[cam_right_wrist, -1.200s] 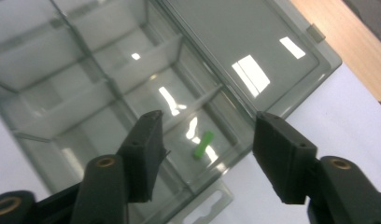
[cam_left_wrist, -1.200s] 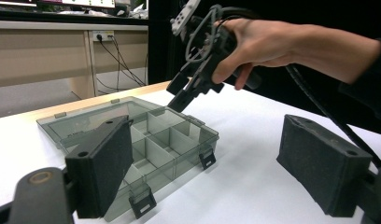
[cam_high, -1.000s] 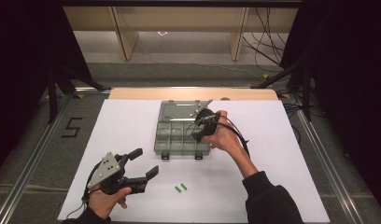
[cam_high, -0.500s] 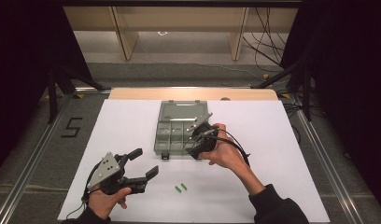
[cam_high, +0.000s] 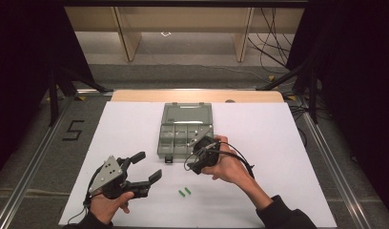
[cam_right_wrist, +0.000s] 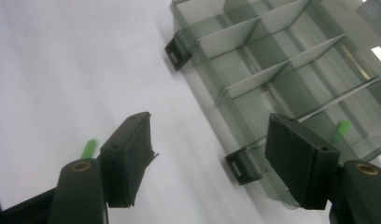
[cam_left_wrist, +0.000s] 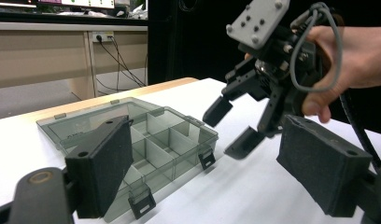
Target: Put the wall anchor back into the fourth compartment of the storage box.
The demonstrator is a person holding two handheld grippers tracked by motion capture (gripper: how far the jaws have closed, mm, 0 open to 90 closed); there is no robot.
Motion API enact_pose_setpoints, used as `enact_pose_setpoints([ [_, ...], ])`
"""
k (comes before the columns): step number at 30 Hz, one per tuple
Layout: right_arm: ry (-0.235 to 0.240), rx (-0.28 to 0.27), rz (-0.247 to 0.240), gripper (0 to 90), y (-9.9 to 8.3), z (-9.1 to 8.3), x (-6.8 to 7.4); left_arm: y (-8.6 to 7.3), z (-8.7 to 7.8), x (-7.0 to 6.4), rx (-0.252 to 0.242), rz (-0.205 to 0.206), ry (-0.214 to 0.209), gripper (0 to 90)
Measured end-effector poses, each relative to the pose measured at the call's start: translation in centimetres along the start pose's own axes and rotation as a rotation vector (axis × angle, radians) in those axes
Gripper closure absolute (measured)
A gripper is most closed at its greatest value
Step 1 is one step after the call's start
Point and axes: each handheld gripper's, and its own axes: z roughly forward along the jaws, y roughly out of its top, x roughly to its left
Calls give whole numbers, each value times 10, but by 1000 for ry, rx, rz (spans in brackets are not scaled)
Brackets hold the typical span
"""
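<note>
Your box [cam_high: 185, 130] is clear grey plastic, open, its lid laid flat toward the table's far edge, its dividers making small compartments. One green piece [cam_right_wrist: 341, 129] lies inside a compartment. Two more green pieces [cam_high: 184, 192] lie close together on the white tabletop, near the front edge.

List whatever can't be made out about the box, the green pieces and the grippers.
- Right gripper, high view: its jaws are hidden under the hand and body.
- Green pieces, high view: too small to tell their shape.
- Green piece, right gripper view: partly hidden behind a jaw.
- Compartment box, high view: its right front corner is covered by the right gripper.
</note>
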Motion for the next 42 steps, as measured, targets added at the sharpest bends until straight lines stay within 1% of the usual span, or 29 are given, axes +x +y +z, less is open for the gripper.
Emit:
enact_pose_setpoints([
  [1, 0, 0, 0, 326, 0, 0, 0, 0, 0, 0, 0, 0, 0, 171],
  [3, 20, 11, -15, 326, -2, 3, 6, 0, 0, 0, 0, 0, 1, 170],
  [4, 20, 11, -15, 326, -2, 3, 6, 0, 0, 0, 0, 0, 1, 170],
  [5, 32, 25, -18, 322, -3, 6, 11, 0, 0, 0, 0, -2, 4, 171],
  [6, 32, 25, -18, 322, -3, 6, 11, 0, 0, 0, 0, -2, 4, 171],
  [7, 46, 36, -22, 319, -4, 9, 14, 0, 0, 0, 0, -3, 5, 171],
  [8, 46, 36, -22, 319, -4, 9, 14, 0, 0, -1, 0, -4, 5, 171],
  [11, 66, 62, -32, 320, -5, 15, 21, 0, 0, 0, 0, 1, 2, 171],
  [12, 66, 62, -32, 320, -5, 15, 21, 0, 0, 0, -1, -5, 6, 171],
  [13, 75, 77, -40, 324, -6, 19, 24, 0, 0, -1, -2, -7, 7, 170],
  [15, 82, 87, -43, 326, -6, 21, 25, 0, 0, -1, -2, -7, 8, 171],
  [18, 96, 105, -47, 340, -7, 26, 29, 0, 0, -1, -3, -7, 8, 171],
  [20, 109, 126, -50, 359, -9, 31, 34, 0, 0, -1, -2, -5, 8, 171],
  [24, 127, 154, -53, 386, -11, 35, 38, 0, 0, -1, -2, -7, 8, 171],
  [25, 140, 160, -66, 403, -12, 38, 39, 0, 0, -1, -3, -6, 9, 170],
  [28, 140, 173, -62, 418, -12, 40, 41, 0, 0, -1, -2, -6, 9, 171],
  [31, 159, 180, -70, 432, -14, 44, 44, 0, 0, -1, -2, -6, 8, 171],
  [36, 167, 201, -80, 464, -15, 48, 47, 0, 0, -1, -1, -7, 8, 171],
  [37, 175, 202, -89, 472, -16, 49, 47, 0, 0, -1, -2, -5, 6, 171],
  [38, 168, 214, -87, 479, -16, 49, 48, 0, -1, -1, -2, -8, 7, 171],
  [39, 162, 221, -96, 502, -16, 51, 49, 0, 0, -1, -2, -7, 8, 171],
  [40, 162, 221, -96, 502, -16, 51, 49, 0, 0, -1, -2, -7, 8, 171],
  [41, 167, 223, -104, 536, -16, 51, 49, 0, 0, -1, -2, -7, 8, 171],
  [42, 167, 223, -104, 536, -16, 51, 49, 0, 0, -1, -2, -7, 8, 171],
])
